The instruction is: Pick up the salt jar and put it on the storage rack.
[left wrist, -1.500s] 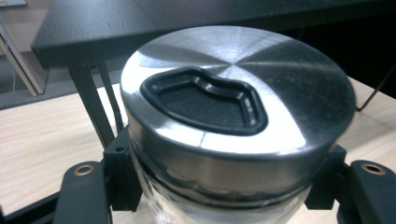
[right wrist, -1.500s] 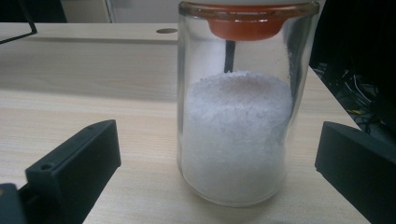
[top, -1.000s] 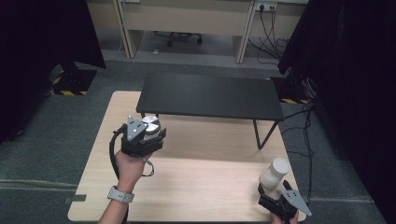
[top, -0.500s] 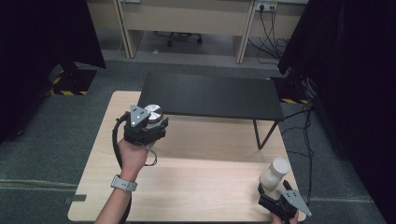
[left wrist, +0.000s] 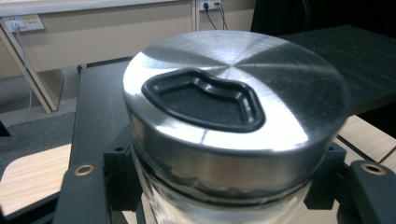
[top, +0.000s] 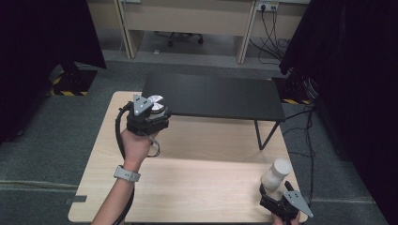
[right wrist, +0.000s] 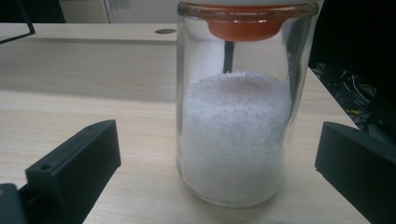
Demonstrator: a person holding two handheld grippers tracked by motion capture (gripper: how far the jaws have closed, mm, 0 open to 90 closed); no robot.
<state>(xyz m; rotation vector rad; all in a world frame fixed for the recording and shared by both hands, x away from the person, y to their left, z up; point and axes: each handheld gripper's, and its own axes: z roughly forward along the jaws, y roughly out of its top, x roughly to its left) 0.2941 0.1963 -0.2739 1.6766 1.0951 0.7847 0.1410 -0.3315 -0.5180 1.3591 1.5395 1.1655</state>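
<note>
Gripping round brushed-metal-lidded glass jar (left wrist: 233, 116): left hand-held gripper (top: 149, 117); right hand-held gripper (right wrist: 215, 163) wide open around salt jar (right wrist: 236, 121).

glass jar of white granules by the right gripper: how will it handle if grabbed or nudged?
The glass jar is tall and narrow, so a high nudge would probably tip it. Smooth glass may slip between the pads. It is over half full of white granules, so likely fairly heavy; the right gripper stands open around it.
</note>
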